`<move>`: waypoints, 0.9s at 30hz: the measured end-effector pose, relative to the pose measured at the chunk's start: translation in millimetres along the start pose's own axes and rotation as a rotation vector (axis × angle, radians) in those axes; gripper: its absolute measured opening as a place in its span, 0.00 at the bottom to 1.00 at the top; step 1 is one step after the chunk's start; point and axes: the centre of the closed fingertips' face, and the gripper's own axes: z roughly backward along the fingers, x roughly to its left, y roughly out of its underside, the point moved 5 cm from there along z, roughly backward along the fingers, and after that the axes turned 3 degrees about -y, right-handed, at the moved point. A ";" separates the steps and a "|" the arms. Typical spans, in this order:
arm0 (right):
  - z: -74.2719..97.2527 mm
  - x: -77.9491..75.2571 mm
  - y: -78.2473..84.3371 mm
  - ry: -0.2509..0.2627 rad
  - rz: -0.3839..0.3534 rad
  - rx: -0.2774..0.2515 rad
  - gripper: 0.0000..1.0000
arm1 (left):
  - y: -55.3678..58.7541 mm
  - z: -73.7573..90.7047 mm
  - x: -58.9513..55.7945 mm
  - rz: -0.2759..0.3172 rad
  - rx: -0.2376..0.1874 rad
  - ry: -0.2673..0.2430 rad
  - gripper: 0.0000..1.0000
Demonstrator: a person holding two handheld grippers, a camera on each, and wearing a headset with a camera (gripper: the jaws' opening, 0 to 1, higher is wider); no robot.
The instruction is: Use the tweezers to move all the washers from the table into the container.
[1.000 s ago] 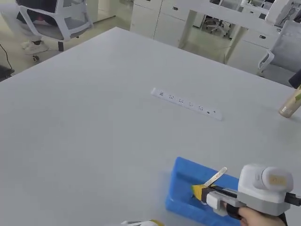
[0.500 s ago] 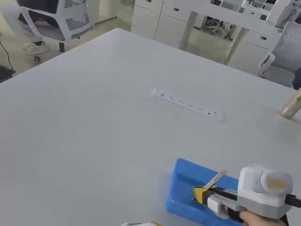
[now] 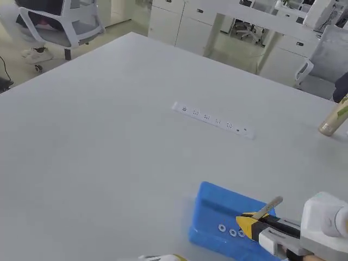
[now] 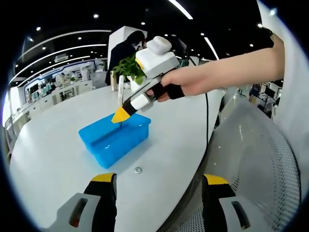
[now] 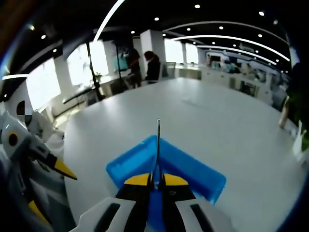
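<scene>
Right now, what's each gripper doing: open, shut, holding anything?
Left gripper: open, jaws wide apart, holding nothing.
Right gripper: shut on the tweezers, over the blue container.

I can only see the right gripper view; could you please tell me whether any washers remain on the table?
Observer: Yes, the left gripper view shows one washer on the table, just outside the blue container.
Operator: Thank you. How many are inside it?
Observer: The head view shows three washers on its floor.
Operator: Is the left gripper holding anything?
Observer: No, the left gripper is open, with nothing between its jaws.
</scene>
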 end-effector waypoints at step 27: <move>-14.2 74.3 43.4 -0.203 -0.082 0.055 0.05 | 0.2 -0.4 -0.2 -0.002 0.001 0.002 0.72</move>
